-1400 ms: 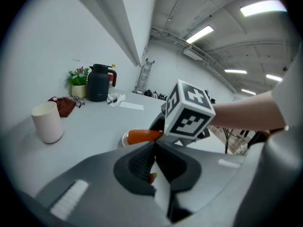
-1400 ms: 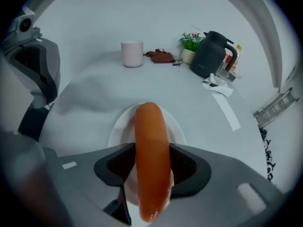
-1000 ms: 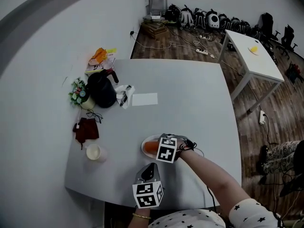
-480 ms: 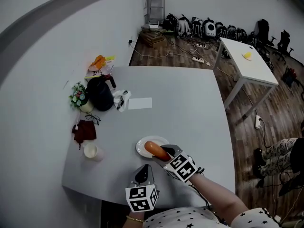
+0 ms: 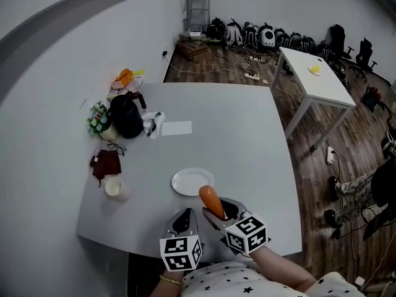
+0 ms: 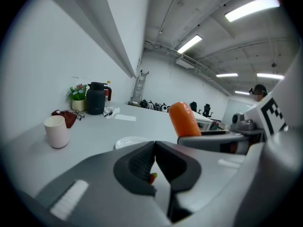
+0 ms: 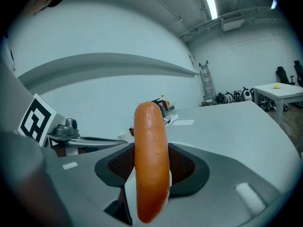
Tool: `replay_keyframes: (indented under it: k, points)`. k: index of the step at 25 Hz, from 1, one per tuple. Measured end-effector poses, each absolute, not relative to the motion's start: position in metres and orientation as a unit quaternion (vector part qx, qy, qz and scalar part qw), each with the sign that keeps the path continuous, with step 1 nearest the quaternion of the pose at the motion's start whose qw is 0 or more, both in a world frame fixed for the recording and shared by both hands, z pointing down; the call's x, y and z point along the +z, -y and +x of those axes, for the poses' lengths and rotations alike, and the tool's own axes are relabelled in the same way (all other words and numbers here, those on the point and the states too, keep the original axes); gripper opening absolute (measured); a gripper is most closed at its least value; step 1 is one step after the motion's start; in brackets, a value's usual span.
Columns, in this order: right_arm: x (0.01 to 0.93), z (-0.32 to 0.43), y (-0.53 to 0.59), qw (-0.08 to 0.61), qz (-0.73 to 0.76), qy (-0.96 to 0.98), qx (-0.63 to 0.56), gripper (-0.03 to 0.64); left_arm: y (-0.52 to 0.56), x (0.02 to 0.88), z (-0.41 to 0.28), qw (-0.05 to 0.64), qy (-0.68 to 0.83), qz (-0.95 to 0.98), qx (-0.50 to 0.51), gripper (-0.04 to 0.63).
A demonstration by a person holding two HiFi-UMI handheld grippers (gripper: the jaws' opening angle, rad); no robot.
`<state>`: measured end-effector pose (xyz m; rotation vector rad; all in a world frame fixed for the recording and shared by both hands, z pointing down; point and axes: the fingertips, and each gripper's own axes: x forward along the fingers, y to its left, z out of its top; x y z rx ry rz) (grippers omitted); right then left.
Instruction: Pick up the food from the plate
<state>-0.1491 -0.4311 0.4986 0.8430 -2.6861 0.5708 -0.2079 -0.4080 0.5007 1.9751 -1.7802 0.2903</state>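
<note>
Right gripper (image 7: 150, 170): jaws stand fairly wide, with the pads pressing on both sides of the sausage (image 7: 150, 141). The sausage projects forward out of the jaws, its rounded end free. The grip sits on the rear part of the body. This placement is judged to stop a smooth, round item from swivelling or slipping.

In the head view the sausage (image 5: 211, 202) sits lower centre. It is raised off the plate (image 5: 180, 177), with its tip near the plate's lower right rim. The plate is bare. The pick is judged essentially complete.

Left gripper (image 6: 154, 161): jaws closed together, nothing between the pads. It hangs at bottom centre of the head view, just beside the right gripper, and is judged idle. It is the only item close enough to foul a movement.

Surroundings on the grey table (image 5: 247, 141):
- A pale cup (image 5: 114, 187) stands left of the plate.
- A dark red cloth (image 5: 105, 163) and glasses (image 5: 115, 146) lie further left.
- A black kettle (image 5: 125, 117) and a flower pot (image 5: 99, 119) stand at upper left.
- A paper sheet (image 5: 176, 128) lies right of the kettle.

All of these are well apart from the sausage, and no obstruction is noted.
</note>
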Motion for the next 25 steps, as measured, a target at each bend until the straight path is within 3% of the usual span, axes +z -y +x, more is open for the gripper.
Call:
replay_keyframes:
  k: [25]
  points:
    - [0.49,-0.166,0.436,0.114,0.299,0.926,0.201,0.206,0.418,0.496,-0.227,0.223,0.653,0.717,0.095,0.008]
